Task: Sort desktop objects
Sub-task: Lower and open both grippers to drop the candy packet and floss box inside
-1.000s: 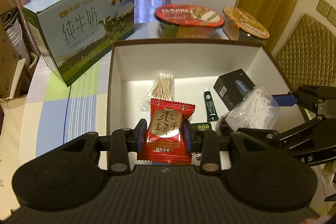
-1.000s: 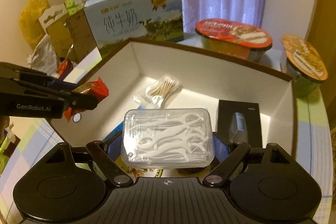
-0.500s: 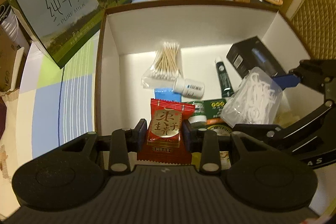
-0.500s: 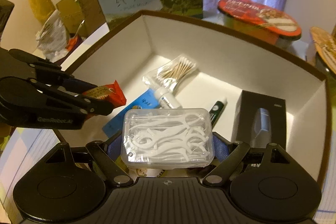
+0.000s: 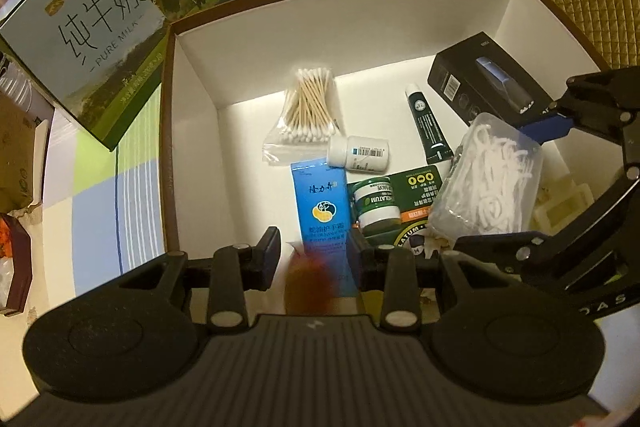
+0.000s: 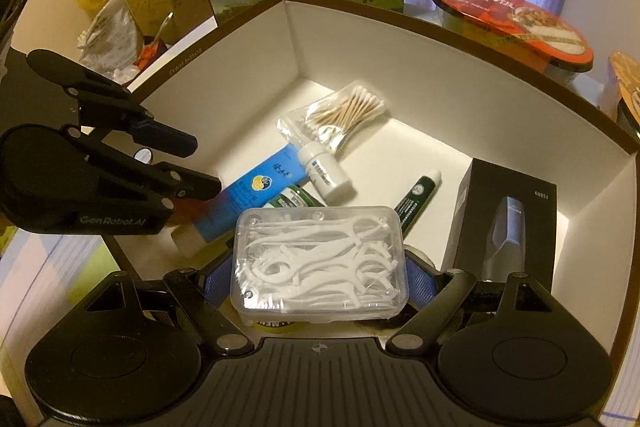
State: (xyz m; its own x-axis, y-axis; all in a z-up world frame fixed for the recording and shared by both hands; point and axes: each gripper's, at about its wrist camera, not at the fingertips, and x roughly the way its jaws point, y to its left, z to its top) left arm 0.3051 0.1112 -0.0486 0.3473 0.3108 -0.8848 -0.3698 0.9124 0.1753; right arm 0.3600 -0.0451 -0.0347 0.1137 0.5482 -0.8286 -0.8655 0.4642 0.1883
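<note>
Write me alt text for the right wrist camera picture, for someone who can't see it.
The right gripper holds a clear case of floss picks over an open white box. In the box lie cotton swabs, a white bottle, a blue tube, a green tube and a black carton. The left gripper reaches in from the left.

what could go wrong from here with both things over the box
1. The red packet shows only as a blur in the left hand-held gripper; it may be slipping and could drop uncontrolled.
2. The right hand-held gripper holds the floss box above the green jar and blue tube; released here, it would likely land tilted on them.
3. The two grippers sit close together inside the cardboard box and could bump.
</note>
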